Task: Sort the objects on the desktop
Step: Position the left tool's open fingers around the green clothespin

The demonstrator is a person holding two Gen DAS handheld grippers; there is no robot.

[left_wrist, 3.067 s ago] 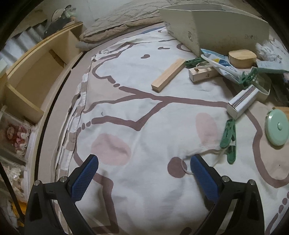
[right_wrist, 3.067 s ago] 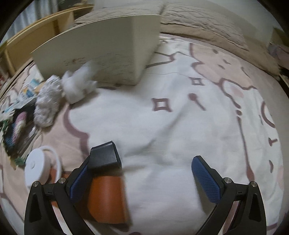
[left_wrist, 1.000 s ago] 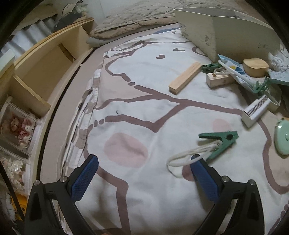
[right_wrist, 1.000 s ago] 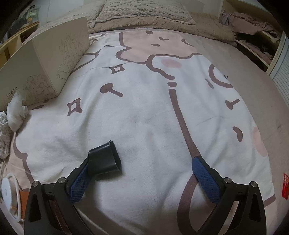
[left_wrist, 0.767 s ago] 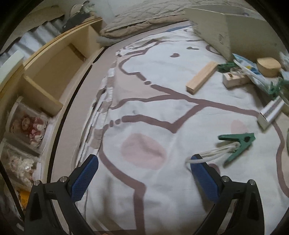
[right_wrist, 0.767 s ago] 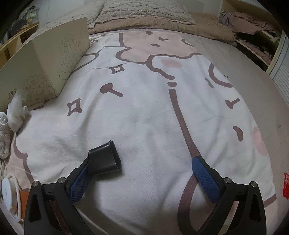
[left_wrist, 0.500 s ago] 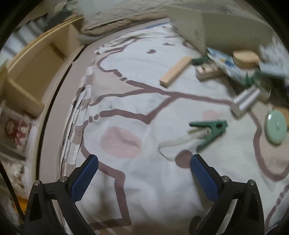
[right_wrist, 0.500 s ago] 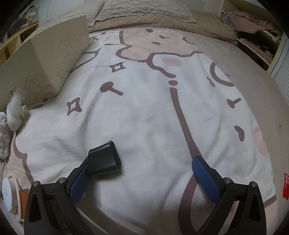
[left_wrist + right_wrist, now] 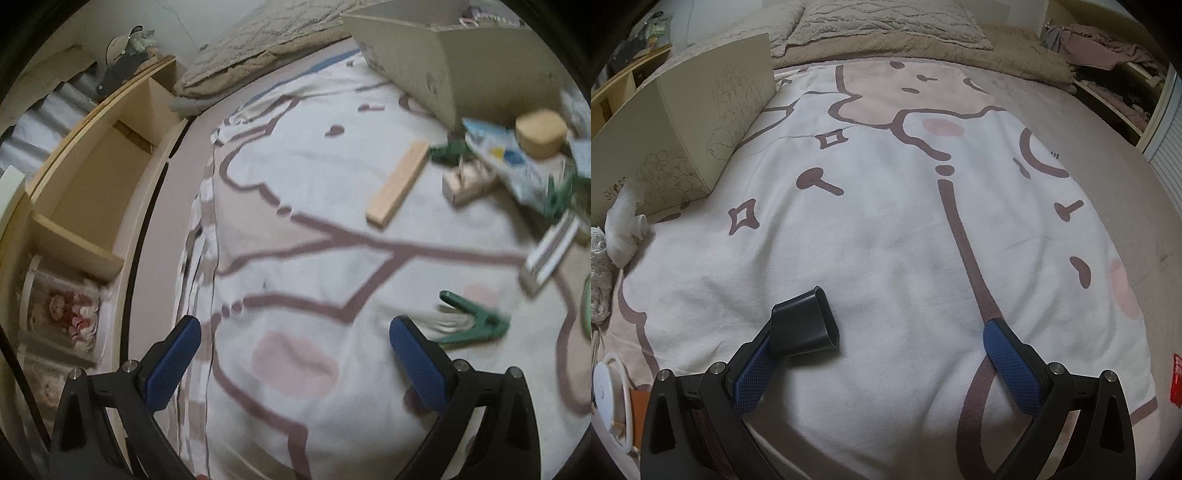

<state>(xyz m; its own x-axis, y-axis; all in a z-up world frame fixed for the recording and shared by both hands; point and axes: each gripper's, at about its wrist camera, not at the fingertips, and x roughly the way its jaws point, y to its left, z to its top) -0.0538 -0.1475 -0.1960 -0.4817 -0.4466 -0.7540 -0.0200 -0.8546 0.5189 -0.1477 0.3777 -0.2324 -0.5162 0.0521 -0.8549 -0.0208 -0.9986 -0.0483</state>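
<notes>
My left gripper [image 9: 291,354] is open and empty above the patterned blanket [image 9: 295,258]. A green clip [image 9: 476,325] with a white cord lies just right of its right finger. Farther off lie a wooden block [image 9: 399,184], a small wooden box [image 9: 469,184], a round wooden lid [image 9: 541,127], a blue-white packet [image 9: 509,162] and a white comb-like piece [image 9: 550,254]. My right gripper [image 9: 908,332] is open. A black plastic sleeve [image 9: 807,325] sits over its left fingertip. The blanket ahead of it is bare.
A cream storage box [image 9: 461,59] stands at the back; it also shows in the right wrist view [image 9: 683,122]. A wooden shelf [image 9: 85,192] runs along the left. White cloth [image 9: 624,229] and a white round device [image 9: 605,384] lie at the right view's left edge.
The left gripper has swung left and back; the green clip now lies right of its right finger and the view is blurred. The right gripper has barely moved.
</notes>
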